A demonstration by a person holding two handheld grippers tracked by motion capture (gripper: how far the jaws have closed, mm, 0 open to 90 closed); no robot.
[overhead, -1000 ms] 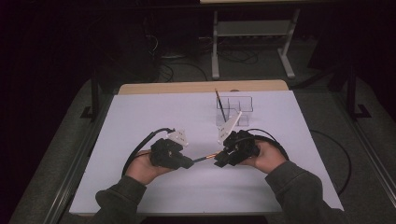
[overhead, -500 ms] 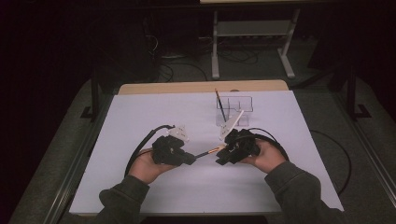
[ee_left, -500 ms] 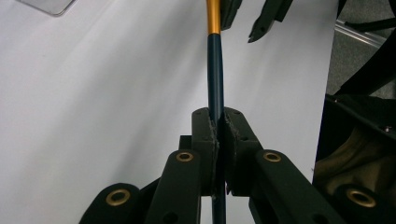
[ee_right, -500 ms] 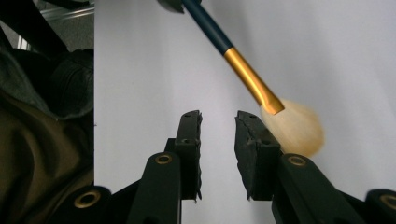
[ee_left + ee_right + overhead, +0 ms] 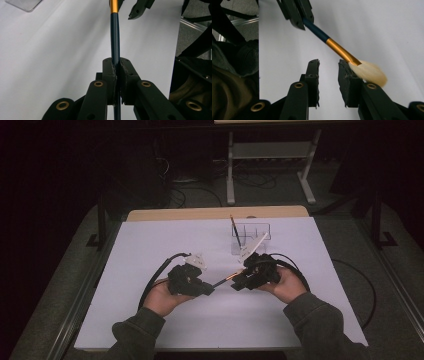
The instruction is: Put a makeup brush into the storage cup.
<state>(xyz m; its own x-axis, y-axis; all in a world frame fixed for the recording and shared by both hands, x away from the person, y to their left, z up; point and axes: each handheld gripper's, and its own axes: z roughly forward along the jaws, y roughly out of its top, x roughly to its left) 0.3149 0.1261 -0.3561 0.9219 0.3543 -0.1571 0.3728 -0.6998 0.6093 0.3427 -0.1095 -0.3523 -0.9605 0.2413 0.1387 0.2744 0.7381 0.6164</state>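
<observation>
So the left gripper [image 5: 116,75] was clamped tight on the dark blue handle of a makeup brush [image 5: 115,35], jaws squeezed together with the handle pinched right between the pads. The brush stuck out from it toward the right gripper [image 5: 328,75], blue handle first, then a gold ferrule, then the pale fluffy bristles. Over on that side the jaws stood apart and had just been opening a bit more, with a clear gap between them; the bristles lay over the top of one jaw, and nothing was being pressed there. From above, the left gripper [image 5: 192,282] and right gripper [image 5: 252,275] sat close together near the middle of the white table [image 5: 150,240], the brush [image 5: 223,280] bridging the small gap between them, both hands coming in from the near edge. Farther back sat a clear organizer [image 5: 252,231] with another brush [image 5: 235,230] standing upright in it, well apart from the left gripper and just behind the right one.
</observation>
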